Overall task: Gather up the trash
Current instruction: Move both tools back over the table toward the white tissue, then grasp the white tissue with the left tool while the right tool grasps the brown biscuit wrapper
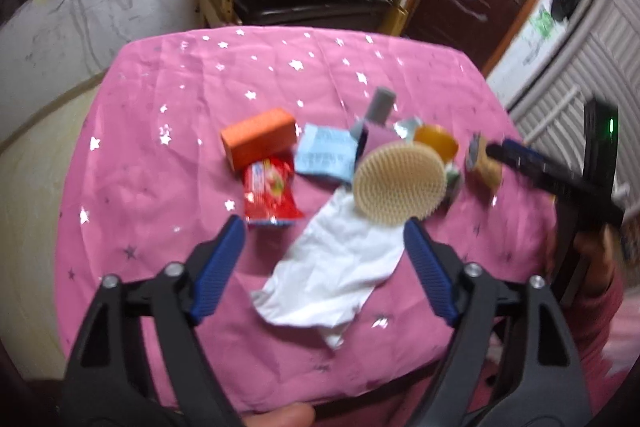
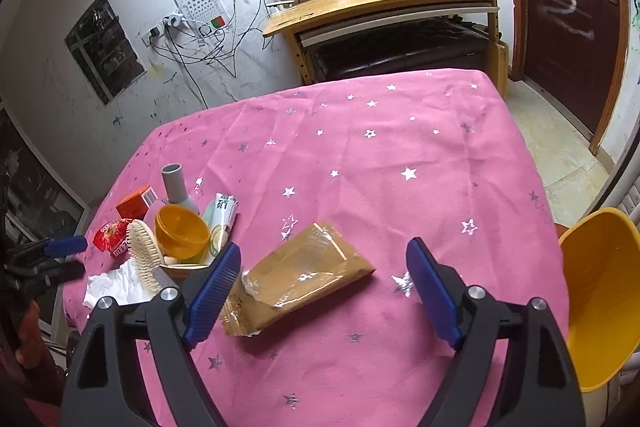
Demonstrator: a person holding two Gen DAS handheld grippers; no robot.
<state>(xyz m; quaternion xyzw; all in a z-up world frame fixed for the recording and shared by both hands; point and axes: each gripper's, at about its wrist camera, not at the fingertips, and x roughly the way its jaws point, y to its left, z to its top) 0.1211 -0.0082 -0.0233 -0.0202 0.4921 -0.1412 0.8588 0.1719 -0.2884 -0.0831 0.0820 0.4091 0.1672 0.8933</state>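
- Our left tool (image 1: 324, 239) gapes wide over the white tissue (image 1: 332, 275), holding nothing.
- Our right tool (image 2: 324, 263) gapes wide over the brown wrapper (image 2: 300, 275), empty.
- Pink tabletop (image 2: 400, 155) beyond lies open.

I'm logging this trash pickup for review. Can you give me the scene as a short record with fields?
surface: table under a pink star-print cloth
left gripper: open, over the white crumpled paper, not gripping it
right gripper: open, brown wrapper lying between its fingers, not gripped
other trash-like items: red snack wrapper, light blue packet
non-trash clutter: round brush, orange box, orange bowl, grey bottle
bin: yellow bucket off the table's right edge
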